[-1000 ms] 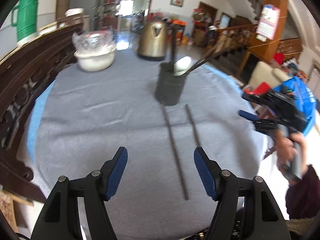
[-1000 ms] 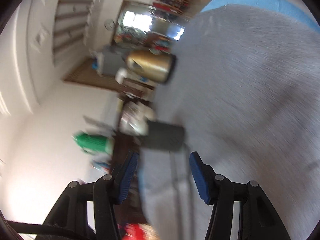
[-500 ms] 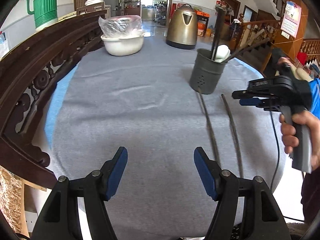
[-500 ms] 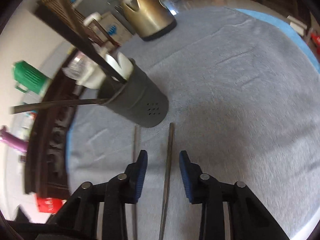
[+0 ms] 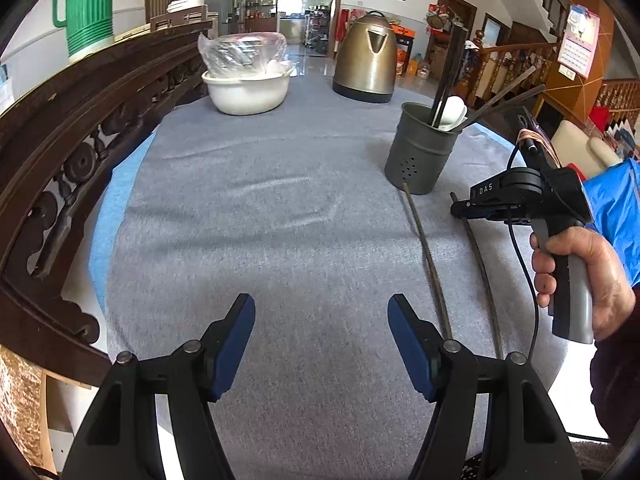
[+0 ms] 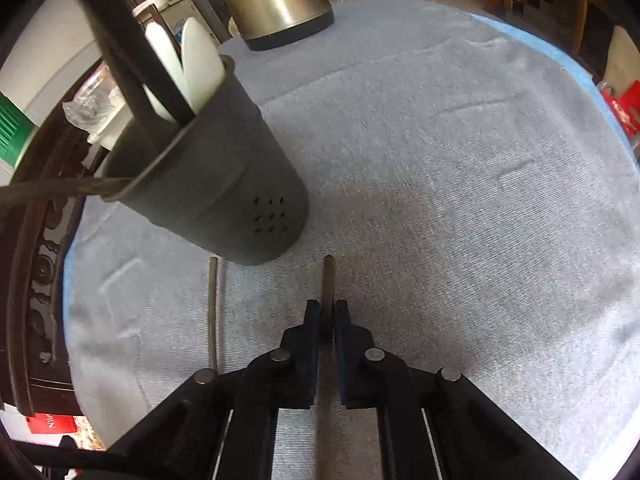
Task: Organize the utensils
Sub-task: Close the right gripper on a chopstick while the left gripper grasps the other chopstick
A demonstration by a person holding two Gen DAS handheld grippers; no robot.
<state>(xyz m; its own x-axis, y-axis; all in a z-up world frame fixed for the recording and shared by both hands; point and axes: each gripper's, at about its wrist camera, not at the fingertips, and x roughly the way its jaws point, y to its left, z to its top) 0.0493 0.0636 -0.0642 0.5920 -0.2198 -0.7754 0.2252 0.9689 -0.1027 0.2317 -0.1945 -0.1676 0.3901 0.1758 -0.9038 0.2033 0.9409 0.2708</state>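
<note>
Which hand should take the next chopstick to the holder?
Right. The right gripper is already shut on the right chopstick, close to the holder. The left gripper is open over bare cloth, holding nothing.

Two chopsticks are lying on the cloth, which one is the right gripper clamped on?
The right gripper is shut on the right-hand chopstick. The other chopstick, nearer the utensil holder, lies free.
</note>
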